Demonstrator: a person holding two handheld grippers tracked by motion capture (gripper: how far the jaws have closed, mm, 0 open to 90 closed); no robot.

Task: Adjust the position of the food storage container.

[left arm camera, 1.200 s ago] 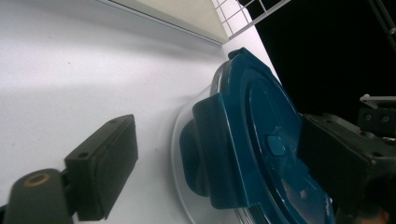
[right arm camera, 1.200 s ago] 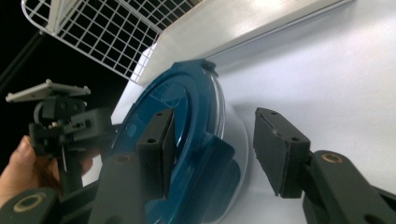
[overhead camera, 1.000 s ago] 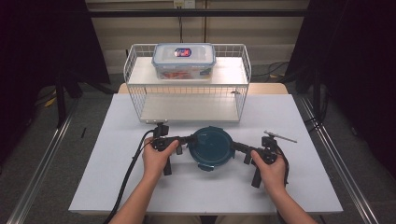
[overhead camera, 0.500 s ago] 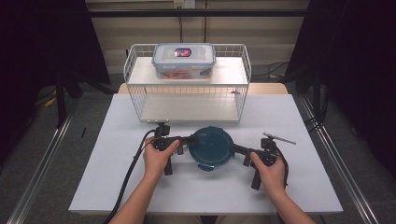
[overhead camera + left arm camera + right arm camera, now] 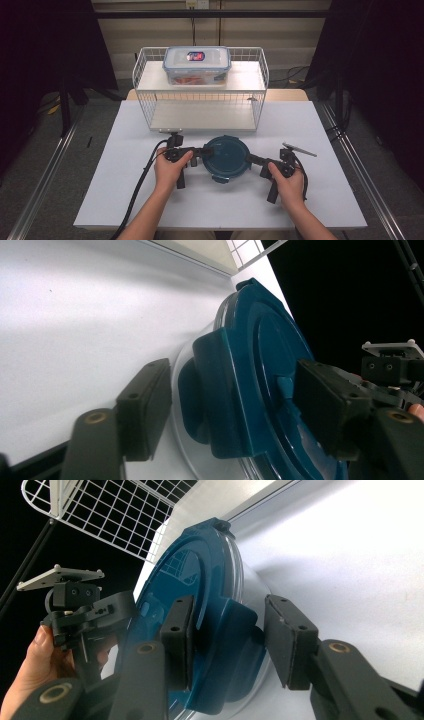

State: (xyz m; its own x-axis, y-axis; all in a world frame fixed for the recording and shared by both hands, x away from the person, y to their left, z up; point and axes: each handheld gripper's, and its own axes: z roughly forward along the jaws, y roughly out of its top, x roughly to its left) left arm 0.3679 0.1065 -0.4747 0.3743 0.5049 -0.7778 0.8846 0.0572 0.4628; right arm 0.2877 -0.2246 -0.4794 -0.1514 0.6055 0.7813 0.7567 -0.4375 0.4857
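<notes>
A round clear container with a dark teal clip lid (image 5: 226, 155) stands mid-table. My left gripper (image 5: 200, 152) is at its left side and my right gripper (image 5: 251, 160) at its right. In the left gripper view the jaws (image 5: 230, 405) straddle a side latch (image 5: 220, 390) of the lid (image 5: 270, 350); they have just been closing, and a thin gap still shows at the left pad (image 5: 147, 407). In the right gripper view the jaws (image 5: 235, 640) straddle the opposite latch (image 5: 240, 630), also just closing, with the right pad (image 5: 290, 640) clear of it.
A white wire rack (image 5: 200, 100) stands behind the container, with a clear lidded plastic box (image 5: 196, 65) on its top shelf. The white table (image 5: 125, 200) spreads to both sides and toward the person. Cables trail from both grippers.
</notes>
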